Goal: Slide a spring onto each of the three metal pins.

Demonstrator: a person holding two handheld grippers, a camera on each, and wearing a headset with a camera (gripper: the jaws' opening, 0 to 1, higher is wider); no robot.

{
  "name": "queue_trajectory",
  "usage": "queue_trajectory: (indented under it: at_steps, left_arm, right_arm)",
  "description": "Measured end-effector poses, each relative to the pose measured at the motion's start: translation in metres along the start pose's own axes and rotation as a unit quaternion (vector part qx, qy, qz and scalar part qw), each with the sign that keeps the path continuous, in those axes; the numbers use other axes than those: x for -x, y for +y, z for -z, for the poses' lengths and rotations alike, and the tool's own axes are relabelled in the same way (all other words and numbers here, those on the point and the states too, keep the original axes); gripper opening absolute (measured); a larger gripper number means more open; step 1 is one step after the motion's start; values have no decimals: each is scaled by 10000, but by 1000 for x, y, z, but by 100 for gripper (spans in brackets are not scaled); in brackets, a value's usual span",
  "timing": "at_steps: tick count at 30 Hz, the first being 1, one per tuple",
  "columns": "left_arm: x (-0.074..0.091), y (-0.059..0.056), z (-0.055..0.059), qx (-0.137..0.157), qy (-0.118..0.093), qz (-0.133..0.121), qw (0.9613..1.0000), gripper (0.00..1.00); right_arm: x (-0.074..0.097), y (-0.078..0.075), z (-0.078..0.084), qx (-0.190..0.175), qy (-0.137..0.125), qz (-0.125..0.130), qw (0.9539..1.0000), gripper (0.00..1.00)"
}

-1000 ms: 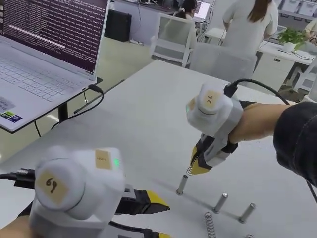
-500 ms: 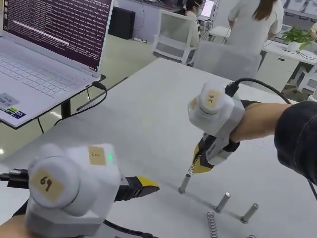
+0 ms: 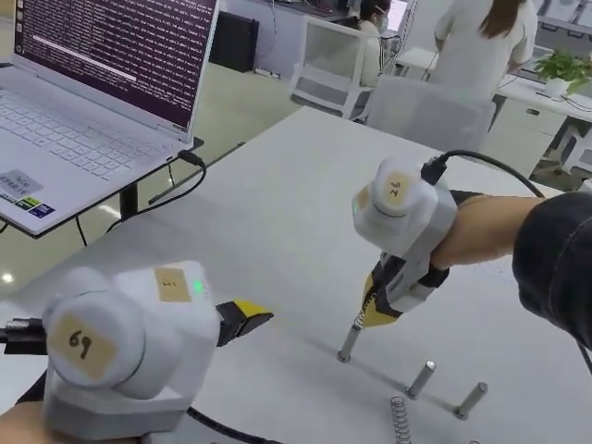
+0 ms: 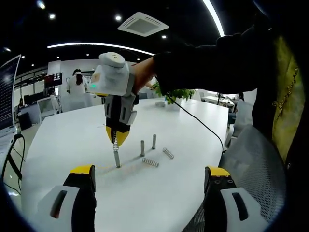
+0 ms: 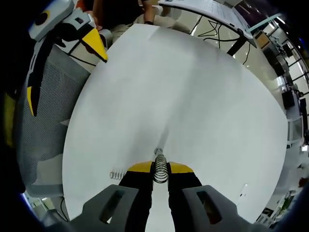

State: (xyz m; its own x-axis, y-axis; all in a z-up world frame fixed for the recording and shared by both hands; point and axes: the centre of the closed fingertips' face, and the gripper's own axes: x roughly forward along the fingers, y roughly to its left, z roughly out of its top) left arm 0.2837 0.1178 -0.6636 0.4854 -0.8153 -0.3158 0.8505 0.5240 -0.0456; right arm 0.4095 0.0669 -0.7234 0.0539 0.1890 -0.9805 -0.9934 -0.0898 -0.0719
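My right gripper (image 3: 375, 313) is shut on a small spring (image 5: 160, 170), held upright with its lower end right at the top of the nearest metal pin (image 3: 349, 343). In the right gripper view the pin's tip (image 5: 158, 152) shows just beyond the spring. Two more bare pins (image 3: 421, 379) (image 3: 472, 400) stand in a row to the right. A loose spring (image 3: 400, 418) lies on the white table in front of them. My left gripper (image 4: 149, 179) is open and empty, low at the left, its yellow fingertip (image 3: 242, 317) well short of the pins.
An open laptop (image 3: 83, 111) sits on a stand at the far left, with a cable (image 3: 180, 180) running to the table edge. A second loose spring (image 4: 168, 152) lies by the pins. Chairs and people are beyond the table's far edge.
My left gripper has drawn back toward the lower left, away from the pins. The right gripper keeps the spring over the first pin, barely moved.
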Motion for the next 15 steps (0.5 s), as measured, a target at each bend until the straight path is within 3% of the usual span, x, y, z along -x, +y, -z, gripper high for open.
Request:
queue_trajectory:
  at_steps: [15]
  left_arm:
    - [3,0,3,67,1,13,10000,94]
  right_arm:
    - [-8,1,0,63,132,-90,9999,8]
